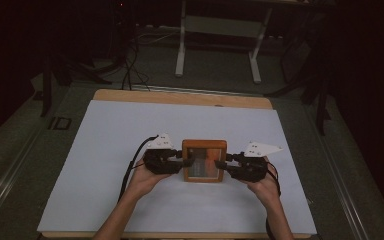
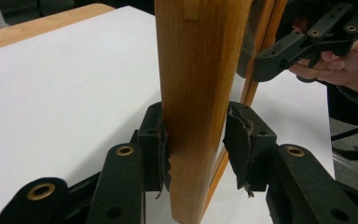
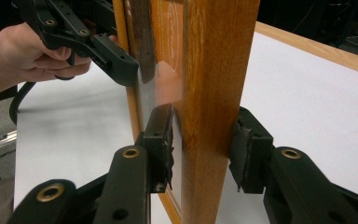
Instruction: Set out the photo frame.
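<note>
A wooden picture frame with a glossy pane is held between my two grippers over the white sheet. My left gripper grips the frame's left side and my right gripper its right side. In the left gripper view the frame's edge stands upright between the pads, which press on it at my left gripper; the right gripper shows beyond. In the right gripper view both pads clamp the other edge at my right gripper, with the left gripper and its hand behind.
The white sheet covers a wooden table whose far edge shows bare. Beyond it on the dark floor stand a white metal frame's legs and loose cables. Wide open sheet lies on every side of the frame.
</note>
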Available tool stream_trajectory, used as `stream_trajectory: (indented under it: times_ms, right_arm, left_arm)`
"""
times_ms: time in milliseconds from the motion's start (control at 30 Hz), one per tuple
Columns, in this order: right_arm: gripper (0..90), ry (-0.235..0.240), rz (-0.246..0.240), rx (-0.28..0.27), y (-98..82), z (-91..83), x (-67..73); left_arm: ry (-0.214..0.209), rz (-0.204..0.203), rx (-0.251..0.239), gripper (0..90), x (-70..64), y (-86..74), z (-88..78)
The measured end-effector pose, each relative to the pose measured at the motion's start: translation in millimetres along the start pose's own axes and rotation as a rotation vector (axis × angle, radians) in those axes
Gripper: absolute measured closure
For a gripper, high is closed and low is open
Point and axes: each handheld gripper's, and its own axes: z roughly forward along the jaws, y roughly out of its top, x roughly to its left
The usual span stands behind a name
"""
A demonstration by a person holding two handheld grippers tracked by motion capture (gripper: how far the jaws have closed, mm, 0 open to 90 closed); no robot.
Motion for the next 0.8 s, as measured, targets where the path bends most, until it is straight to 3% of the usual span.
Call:
stream_trajectory:
  times_ms: [800]
  right_arm:
    - [61.8,0.018,0.018,-0.001,9.7,19.2,7.8]
  left_arm:
    - [0.037,-0.047,0.010,60.7,2.9,-3.6,-20.7]
